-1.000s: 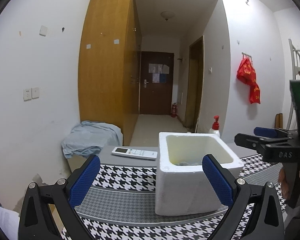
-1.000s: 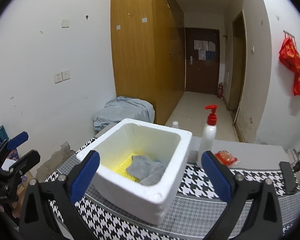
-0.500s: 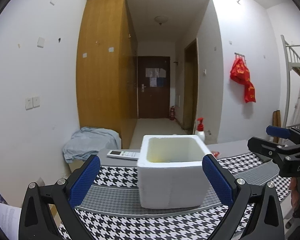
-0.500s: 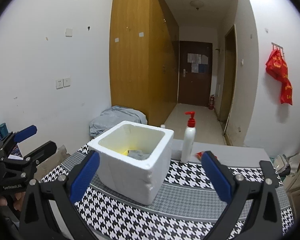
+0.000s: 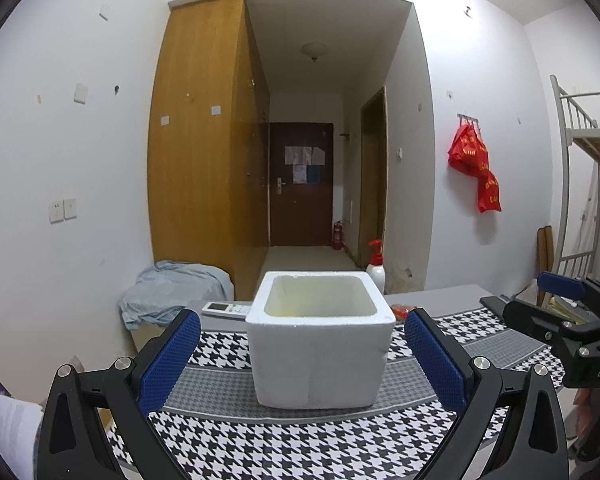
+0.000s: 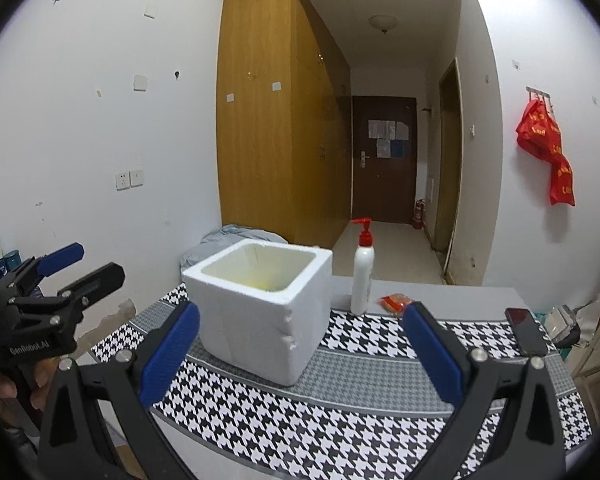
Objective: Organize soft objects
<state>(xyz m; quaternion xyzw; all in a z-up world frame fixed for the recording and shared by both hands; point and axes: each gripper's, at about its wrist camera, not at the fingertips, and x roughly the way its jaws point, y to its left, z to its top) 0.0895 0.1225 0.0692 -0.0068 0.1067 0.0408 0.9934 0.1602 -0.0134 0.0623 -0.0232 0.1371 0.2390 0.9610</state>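
Ahead of L gripper [image 5: 302,350], both wide: foam box [image 5: 320,354].

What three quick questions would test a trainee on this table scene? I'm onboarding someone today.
1. True or false: the left tongs are shut on a cloth.
2. What stands right of the foam box in the right wrist view: A remote, B pump bottle, C cup?
3. Fill in: the box rests on a ____-patterned cloth.

Key: 1 false, both the left and right tongs are open and empty; 2 B; 3 houndstooth.
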